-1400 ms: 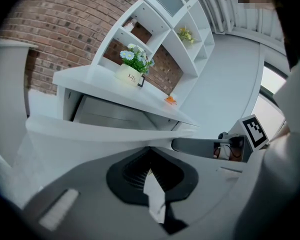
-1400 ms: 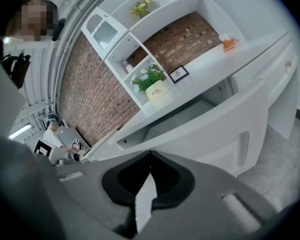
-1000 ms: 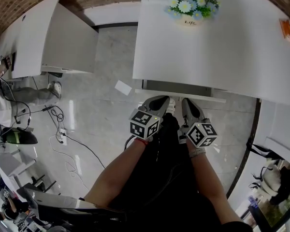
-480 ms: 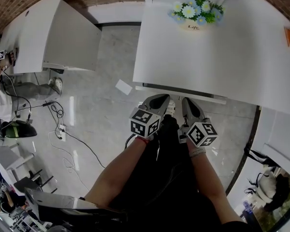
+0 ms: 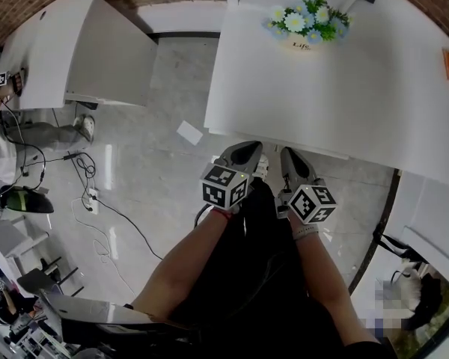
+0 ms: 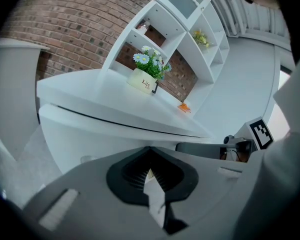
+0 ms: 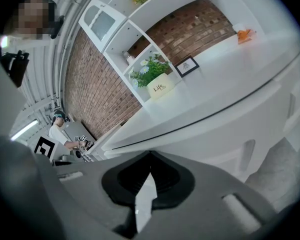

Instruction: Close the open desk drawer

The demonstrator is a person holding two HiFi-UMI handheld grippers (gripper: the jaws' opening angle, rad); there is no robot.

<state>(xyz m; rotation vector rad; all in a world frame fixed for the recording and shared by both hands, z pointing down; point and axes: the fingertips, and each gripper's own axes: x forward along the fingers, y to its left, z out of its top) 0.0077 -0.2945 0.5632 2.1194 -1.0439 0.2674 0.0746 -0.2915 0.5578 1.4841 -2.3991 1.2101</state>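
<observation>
Two white desks stand on a grey marbled floor: one desk at ten o'clock, the nearer desk at one o'clock bearing one flower pot. Its drawer shows only a thin strip under the front edge, the rest hidden. Left gripper and right gripper, both closed on nothing, sit at that strip.

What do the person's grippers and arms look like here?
Both the left gripper and right gripper are grey, tapered shells with black ribbed pads, each carrying a cube of black-and-white square markers. Forearms are unsleeved; a red band on the left wrist, a pale band on the right.
</observation>
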